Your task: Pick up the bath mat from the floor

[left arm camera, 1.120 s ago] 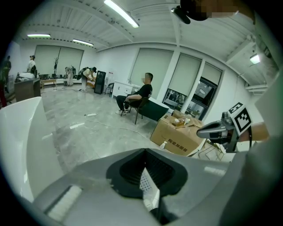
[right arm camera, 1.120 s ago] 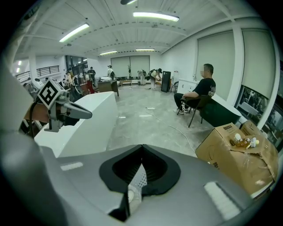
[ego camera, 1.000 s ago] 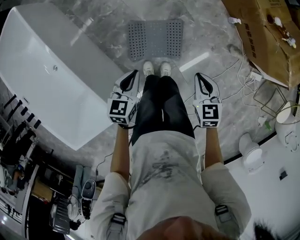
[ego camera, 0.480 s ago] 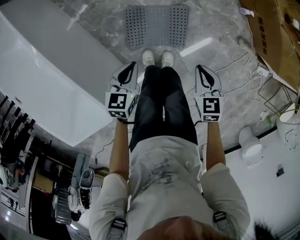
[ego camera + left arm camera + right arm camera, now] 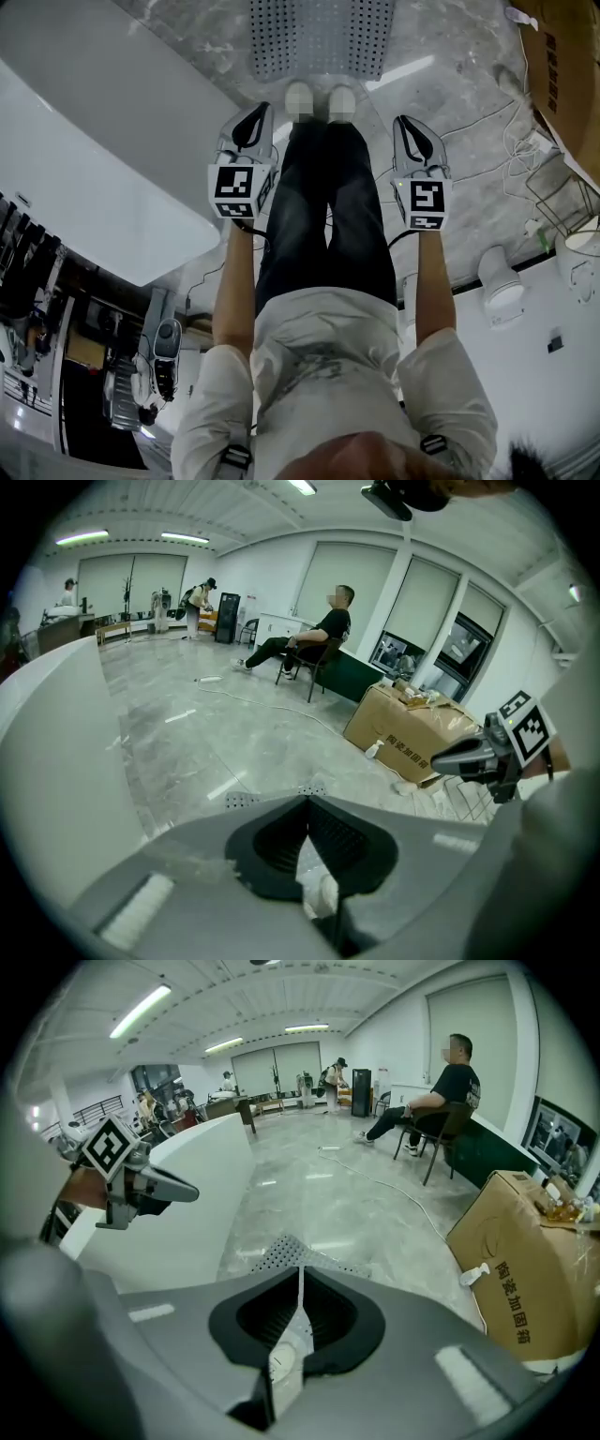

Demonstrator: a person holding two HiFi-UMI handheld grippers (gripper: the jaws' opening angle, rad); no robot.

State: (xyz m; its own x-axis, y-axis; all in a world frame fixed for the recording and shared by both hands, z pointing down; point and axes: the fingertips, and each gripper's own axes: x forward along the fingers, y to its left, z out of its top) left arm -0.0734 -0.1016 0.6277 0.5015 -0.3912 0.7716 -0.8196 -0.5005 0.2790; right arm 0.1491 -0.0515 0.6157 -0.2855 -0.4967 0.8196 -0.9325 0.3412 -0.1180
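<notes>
Closest to the head camera is the person's pale short-sleeved shirt [image 5: 319,366], with both bare forearms stretched downward. The left gripper [image 5: 255,117] hangs beside the left leg of the dark trousers [image 5: 314,216]. Its jaws are pressed fully together with nothing between them (its own view shows the black pads meeting in a single seam). The right gripper [image 5: 405,127] hangs beside the right leg at about the same height. Its jaws are as good as closed too, with only a hairline slit showing, and they hold nothing. The two grippers stand apart with the legs between them, both angled down towards the floor.

Just past the jaw tips are the person's light shoes [image 5: 321,100], side by side on the grey marble-patterned floor [image 5: 450,216]. Directly beyond the toes lies the grey perforated bath mat [image 5: 319,37], flat on the floor and touched by neither gripper. Whether the toes meet its near edge cannot be told.

Left of the mat and the legs runs a long white bathtub [image 5: 94,169]. To the right, white cables [image 5: 511,127] trail across the floor towards a brown cardboard box [image 5: 574,84]. Farther off, in the gripper views, a seated person in black [image 5: 323,630] is in the open room.
</notes>
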